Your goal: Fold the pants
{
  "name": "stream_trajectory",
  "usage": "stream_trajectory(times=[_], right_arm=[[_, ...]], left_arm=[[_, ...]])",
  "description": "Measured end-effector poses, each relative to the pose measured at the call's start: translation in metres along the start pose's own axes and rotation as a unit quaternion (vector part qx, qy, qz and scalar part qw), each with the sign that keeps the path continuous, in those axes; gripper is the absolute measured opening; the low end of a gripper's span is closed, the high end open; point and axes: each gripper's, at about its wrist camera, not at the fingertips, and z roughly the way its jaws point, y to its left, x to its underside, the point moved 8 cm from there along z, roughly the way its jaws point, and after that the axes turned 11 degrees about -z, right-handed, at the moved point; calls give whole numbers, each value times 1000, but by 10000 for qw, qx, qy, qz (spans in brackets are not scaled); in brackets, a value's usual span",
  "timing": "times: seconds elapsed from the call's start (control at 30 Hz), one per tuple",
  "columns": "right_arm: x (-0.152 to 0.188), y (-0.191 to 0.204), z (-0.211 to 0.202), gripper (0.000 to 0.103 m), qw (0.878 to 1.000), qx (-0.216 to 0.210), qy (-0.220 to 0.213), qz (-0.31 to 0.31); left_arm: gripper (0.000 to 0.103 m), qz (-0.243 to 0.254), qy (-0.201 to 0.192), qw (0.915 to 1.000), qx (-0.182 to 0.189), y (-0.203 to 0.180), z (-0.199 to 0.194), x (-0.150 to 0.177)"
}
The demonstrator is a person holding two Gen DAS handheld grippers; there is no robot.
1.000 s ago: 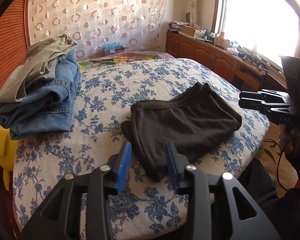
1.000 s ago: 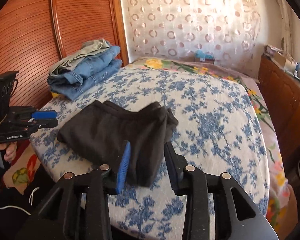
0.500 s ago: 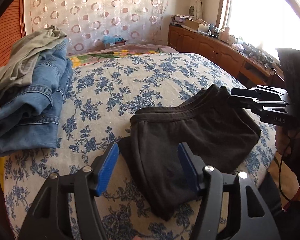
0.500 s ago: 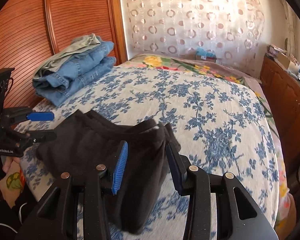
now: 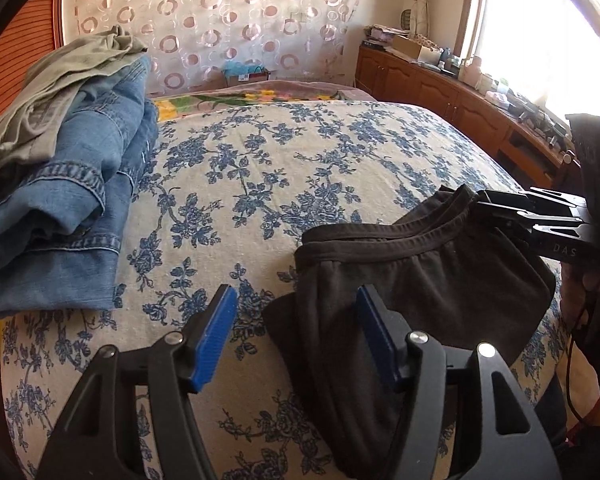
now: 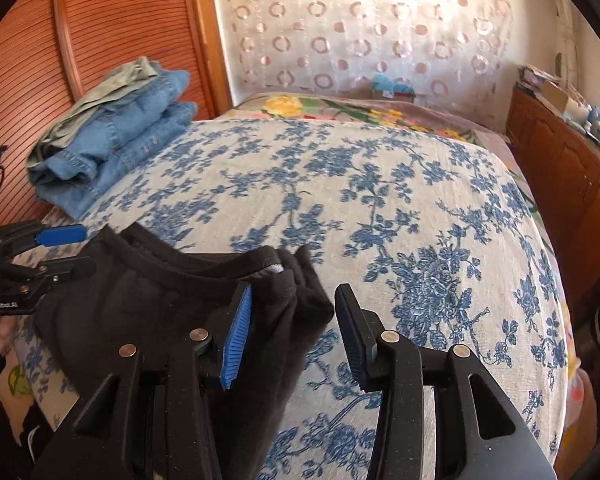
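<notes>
Dark brown folded pants (image 5: pixel 428 280) lie at the near edge of the bed, waistband toward the far side; they also show in the right wrist view (image 6: pixel 148 304). My left gripper (image 5: pixel 296 320) is open, its jaws straddling the pants' left corner. My right gripper (image 6: pixel 292 316) is open around the pants' right corner, and it shows at the pants' far right end in the left wrist view (image 5: pixel 500 216). The left gripper shows at the left of the right wrist view (image 6: pixel 72 248).
A stack of folded blue jeans (image 5: pixel 80 200) with a grey-green garment (image 5: pixel 60 80) on top sits at the bed's left, against a wooden panel (image 6: pixel 100 40). The blue floral bedspread (image 5: pixel 300 160) stretches beyond. A wooden cabinet (image 5: pixel 460 96) runs along the right under the window.
Both grippers have moved forward and down onto the pants' two near corners, and their jaws have opened wider. The pants have stayed in place.
</notes>
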Motion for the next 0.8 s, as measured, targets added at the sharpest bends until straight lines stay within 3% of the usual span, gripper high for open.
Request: stream_trajectory(times=[0.27,0.4,0.8], right_arm=[[5,2,11,43,9996,-111,263,17],[7,-2,13,43,9991,-264,272,203],[8,1,14,42,9974,-583,295,314]], left_arm=[[62,-112,111,9999,-15,5,7,0],[62,-136,296,9995,-45,6,17,3],[62,-23,326,9994,-102,0,22,-1]])
